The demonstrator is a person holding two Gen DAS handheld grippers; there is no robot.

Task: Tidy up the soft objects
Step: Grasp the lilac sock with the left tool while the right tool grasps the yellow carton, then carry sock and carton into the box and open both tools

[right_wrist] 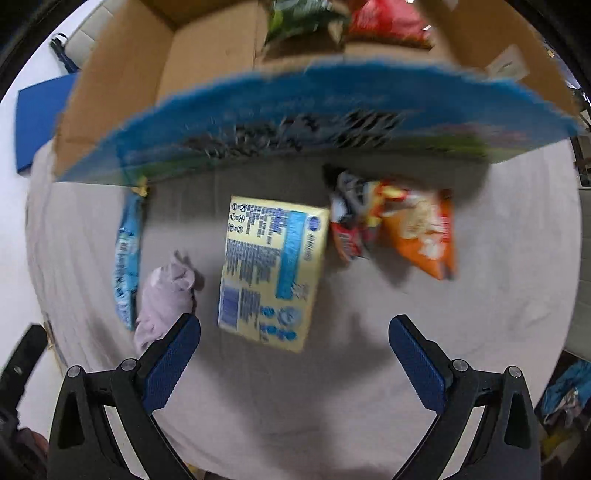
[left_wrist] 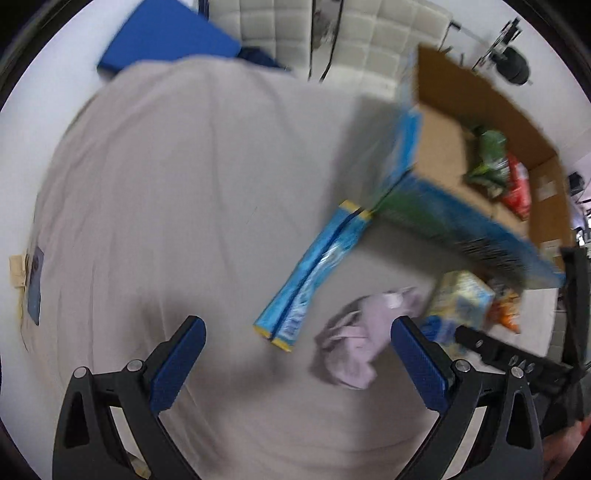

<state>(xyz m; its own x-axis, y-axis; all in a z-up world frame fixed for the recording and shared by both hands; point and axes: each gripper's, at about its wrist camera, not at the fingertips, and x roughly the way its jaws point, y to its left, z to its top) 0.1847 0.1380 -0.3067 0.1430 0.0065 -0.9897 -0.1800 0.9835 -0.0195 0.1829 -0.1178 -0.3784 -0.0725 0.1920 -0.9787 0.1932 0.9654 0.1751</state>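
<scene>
A crumpled lilac cloth [left_wrist: 354, 343] lies on the grey sheet, just ahead of my open, empty left gripper [left_wrist: 297, 336]; it shows at the left in the right wrist view [right_wrist: 166, 295]. A long blue packet [left_wrist: 314, 273] lies beside it [right_wrist: 127, 258]. A yellow-and-blue pack [right_wrist: 273, 269] lies ahead of my open, empty right gripper [right_wrist: 295, 332]. Orange and red snack bags [right_wrist: 417, 229] lie under the box flap. An open cardboard box [left_wrist: 480, 122] with a blue printed flap [right_wrist: 314, 122] holds a green bag [left_wrist: 487, 158] and a red bag [left_wrist: 517, 188].
The grey sheet [left_wrist: 184, 184] covers the table. A blue pad [left_wrist: 166, 37] lies at the far left edge, with white cushioned seats [left_wrist: 280, 29] behind. The right gripper's black frame [left_wrist: 517, 358] shows at the lower right of the left wrist view.
</scene>
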